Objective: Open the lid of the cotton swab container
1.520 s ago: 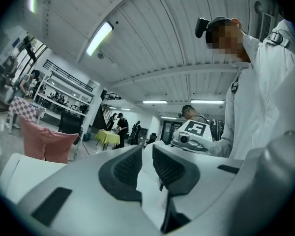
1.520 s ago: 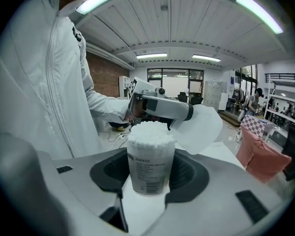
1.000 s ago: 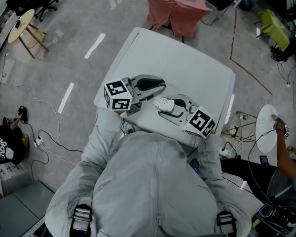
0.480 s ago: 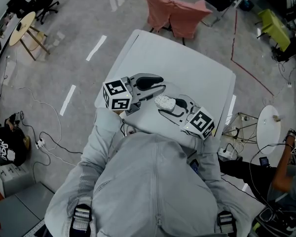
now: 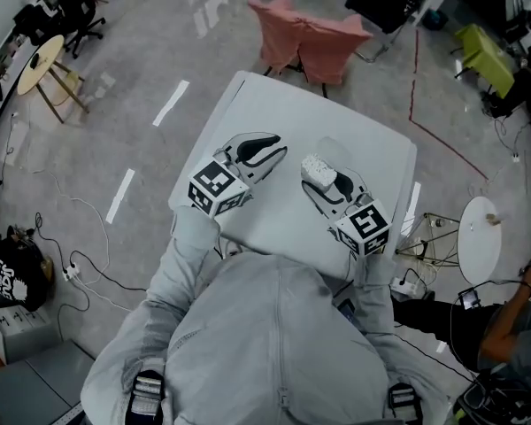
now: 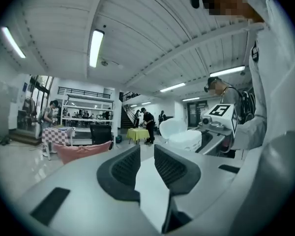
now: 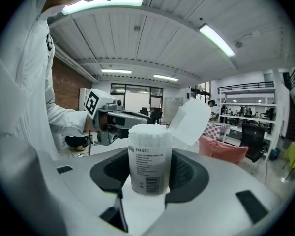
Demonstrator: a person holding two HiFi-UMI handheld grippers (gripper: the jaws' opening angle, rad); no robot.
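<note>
A clear cotton swab container (image 7: 148, 156), packed with white swabs, stands upright between the pads of my right gripper (image 7: 148, 168), which is shut on it. Its hinged lid (image 7: 189, 122) is flipped up and back, to the right of the rim. In the head view the container (image 5: 316, 166) is above the white table (image 5: 336, 118), held in the right gripper (image 5: 321, 179). My left gripper (image 5: 273, 149) is off to its left, apart from it. Its jaws (image 6: 146, 154) have just been closing a little; a narrow gap remains with nothing in it.
A chair draped in pink cloth (image 5: 314, 29) stands beyond the table's far edge. A small round white table (image 5: 480, 237) and a seated person are to the right. Cables trail over the floor at the left, near a wooden stool (image 5: 44, 51).
Both grippers have moved farther over the table and drawn apart. The right one carried the container up and to the right. The left one has rolled and shifted slightly.
</note>
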